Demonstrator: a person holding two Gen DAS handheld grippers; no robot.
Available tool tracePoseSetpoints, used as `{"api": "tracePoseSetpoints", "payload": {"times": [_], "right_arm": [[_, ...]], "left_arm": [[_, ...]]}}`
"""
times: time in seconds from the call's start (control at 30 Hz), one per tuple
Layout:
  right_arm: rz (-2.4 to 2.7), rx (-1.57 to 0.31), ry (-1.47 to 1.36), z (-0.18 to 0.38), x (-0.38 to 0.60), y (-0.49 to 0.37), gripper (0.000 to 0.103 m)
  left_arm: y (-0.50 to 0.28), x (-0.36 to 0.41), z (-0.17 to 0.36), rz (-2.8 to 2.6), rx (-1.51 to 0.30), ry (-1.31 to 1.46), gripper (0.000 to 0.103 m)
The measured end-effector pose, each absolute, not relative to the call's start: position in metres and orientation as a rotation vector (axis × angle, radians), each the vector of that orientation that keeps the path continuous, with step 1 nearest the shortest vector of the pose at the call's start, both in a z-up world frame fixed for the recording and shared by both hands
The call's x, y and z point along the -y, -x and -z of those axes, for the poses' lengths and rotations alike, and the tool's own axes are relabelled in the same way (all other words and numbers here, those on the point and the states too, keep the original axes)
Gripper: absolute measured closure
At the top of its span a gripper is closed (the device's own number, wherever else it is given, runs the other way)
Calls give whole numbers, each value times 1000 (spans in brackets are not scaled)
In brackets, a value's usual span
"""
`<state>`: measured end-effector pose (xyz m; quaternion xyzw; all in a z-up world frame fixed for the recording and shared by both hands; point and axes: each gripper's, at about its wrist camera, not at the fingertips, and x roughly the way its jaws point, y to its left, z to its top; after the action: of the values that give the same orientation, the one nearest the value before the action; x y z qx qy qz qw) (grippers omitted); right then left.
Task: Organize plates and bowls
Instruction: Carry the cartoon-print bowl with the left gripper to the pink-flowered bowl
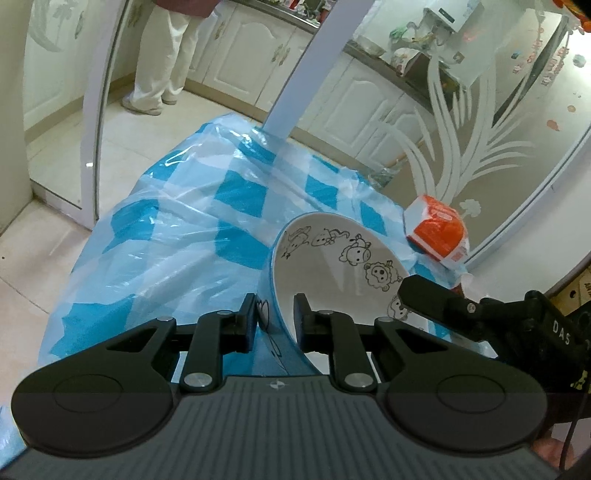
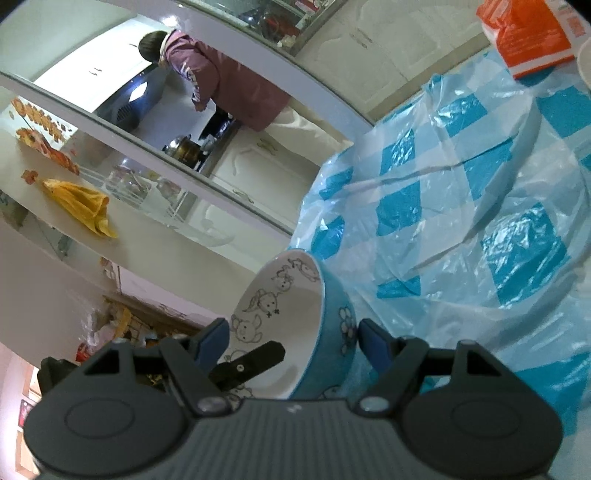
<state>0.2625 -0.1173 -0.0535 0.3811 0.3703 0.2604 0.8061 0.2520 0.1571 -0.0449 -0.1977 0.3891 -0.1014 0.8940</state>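
Note:
A bowl [image 1: 332, 266], blue outside and white inside with cartoon animal drawings, is held tilted above the table. My left gripper [image 1: 275, 325] is shut on its near rim, one finger outside and one inside the wall. My right gripper [image 2: 293, 341] is open with its fingers on either side of the bowl's [image 2: 291, 317] opposite rim, not clamped. The right gripper's finger also shows in the left wrist view [image 1: 424, 295] at the bowl's far edge. The left gripper's finger shows inside the bowl in the right wrist view [image 2: 255, 360].
The table is covered by a blue and white checked plastic sheet [image 1: 192, 221]. An orange and white packet [image 1: 436, 229] lies at the table's far right; it also shows in the right wrist view [image 2: 532, 33]. A person [image 2: 221, 81] stands at the kitchen counter behind glass doors.

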Motion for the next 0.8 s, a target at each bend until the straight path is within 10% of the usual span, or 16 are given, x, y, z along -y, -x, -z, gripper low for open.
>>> {"api": "tracePoseSetpoints", "payload": {"times": [0.8], "right_arm": [[-514,-672,-884,31,187,-192,26]], "left_arm": [[-210,-93,20,316,-782,387,85]]}}
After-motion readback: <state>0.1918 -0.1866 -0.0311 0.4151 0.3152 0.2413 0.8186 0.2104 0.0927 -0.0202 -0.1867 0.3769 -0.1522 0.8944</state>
